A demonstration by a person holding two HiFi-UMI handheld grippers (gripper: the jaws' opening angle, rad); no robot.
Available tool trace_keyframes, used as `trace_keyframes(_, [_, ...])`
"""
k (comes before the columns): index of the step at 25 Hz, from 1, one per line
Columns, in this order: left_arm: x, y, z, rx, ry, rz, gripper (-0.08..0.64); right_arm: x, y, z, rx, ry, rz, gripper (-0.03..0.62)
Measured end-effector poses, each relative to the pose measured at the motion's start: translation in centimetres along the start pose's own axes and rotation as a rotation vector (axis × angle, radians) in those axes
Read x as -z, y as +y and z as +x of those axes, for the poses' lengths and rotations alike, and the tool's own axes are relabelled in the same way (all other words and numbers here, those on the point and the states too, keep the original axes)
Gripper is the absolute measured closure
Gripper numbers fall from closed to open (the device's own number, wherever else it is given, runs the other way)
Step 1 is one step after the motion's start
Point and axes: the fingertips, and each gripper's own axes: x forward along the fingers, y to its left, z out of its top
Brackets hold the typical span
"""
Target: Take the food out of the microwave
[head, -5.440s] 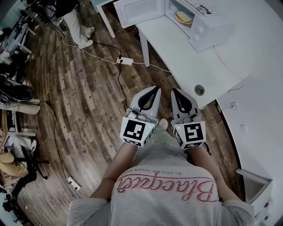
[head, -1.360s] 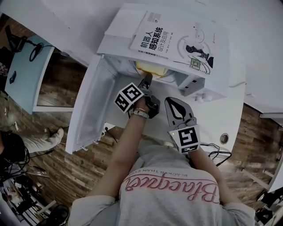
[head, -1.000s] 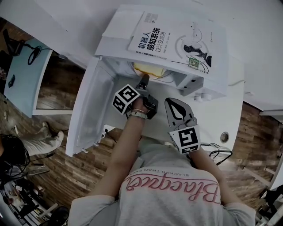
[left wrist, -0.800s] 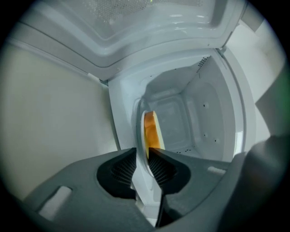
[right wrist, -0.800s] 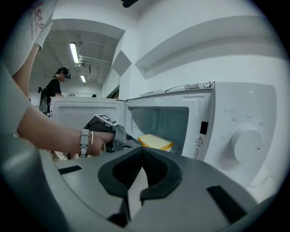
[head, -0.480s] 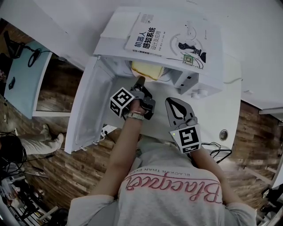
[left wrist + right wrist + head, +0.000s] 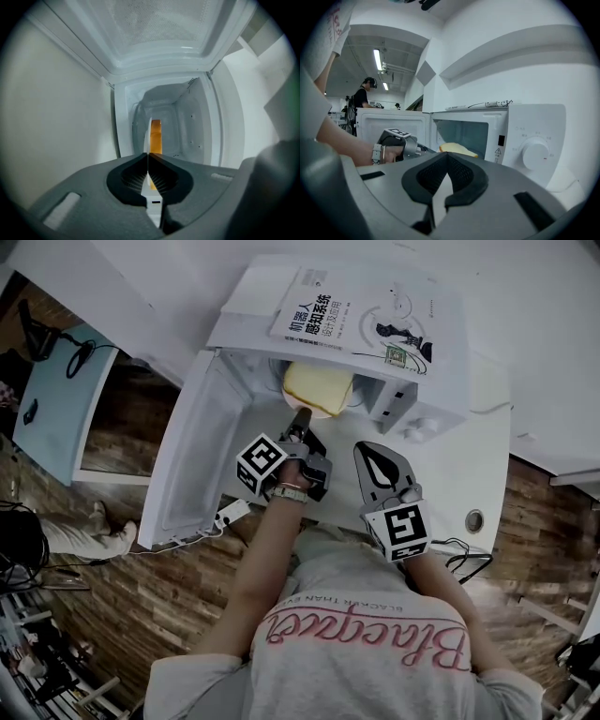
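A pale yellow slice of bread (image 7: 319, 386) lies on a white plate at the mouth of the open white microwave (image 7: 422, 362). My left gripper (image 7: 301, 415) is shut on the plate's near rim, its jaws having just closed there. In the left gripper view, which is rolled on its side, the plate (image 7: 146, 136) shows edge-on between the closed tips (image 7: 148, 155), with the bread (image 7: 156, 135) beside it. My right gripper (image 7: 380, 461) hangs shut and empty over the table in front of the microwave's knobs. The right gripper view shows its shut tips (image 7: 447, 157), the bread (image 7: 457, 149) and the left gripper (image 7: 419, 150).
A book (image 7: 361, 307) lies on top of the microwave. Its door (image 7: 192, 460) stands swung open to the left. The white table (image 7: 464, 456) has a round cable hole (image 7: 474, 521). A power strip (image 7: 230, 514) lies on the wooden floor. A person (image 7: 363, 96) stands far behind.
The left gripper's jaws have shut on the plate's rim and drawn back a little. The plate with the bread has come out toward the microwave's opening. The right gripper has barely shifted.
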Motion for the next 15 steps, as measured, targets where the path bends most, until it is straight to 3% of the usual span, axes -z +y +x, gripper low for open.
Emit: trace_keyframes(15, [2.1, -3.4, -7.3, 0.033, -0.030, -0.039, 0.549, -1.3, 1.5, -2.0, -0.022, -0.063, 0.016, 0.583])
